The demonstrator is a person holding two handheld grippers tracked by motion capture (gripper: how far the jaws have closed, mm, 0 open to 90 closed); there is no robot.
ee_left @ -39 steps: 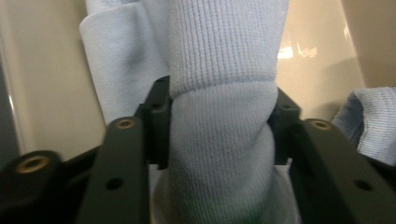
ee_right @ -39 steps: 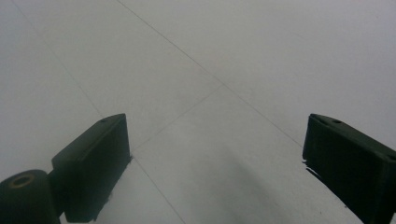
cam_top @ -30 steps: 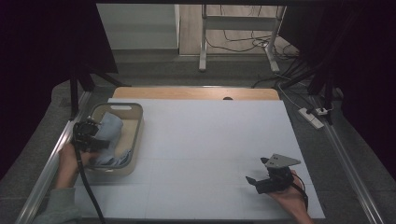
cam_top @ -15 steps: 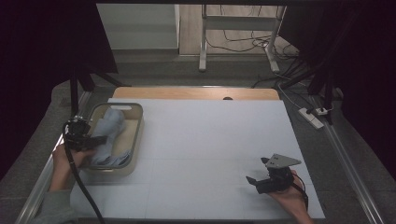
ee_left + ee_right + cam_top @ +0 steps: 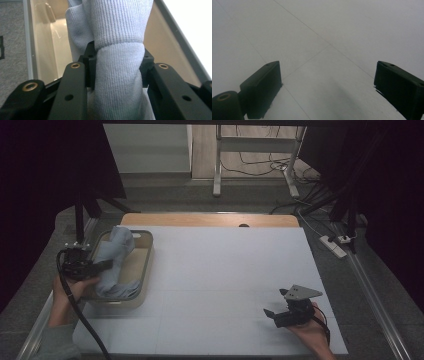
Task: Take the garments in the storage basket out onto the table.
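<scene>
Left tongs (image 5: 102, 265) gripping the light-blue knit cloth (image 5: 114, 262) over the beige tray (image 5: 145, 270).
Cloth is bunching between both pads, rest draping into the tray at the table's (image 5: 225, 270) left edge; right tongs (image 5: 270, 314) are sitting released, jaws spread, near the table's right front.

Black fingers (image 5: 75, 82) with brass rivets, grey three-cornered plate (image 5: 300, 293), black cable (image 5: 80, 312)

Left gripper (image 5: 102, 266): I've drawn it left, off the tray.
Pale blue knitted cloth (image 5: 114, 260): lifted, stretched upward.
</scene>
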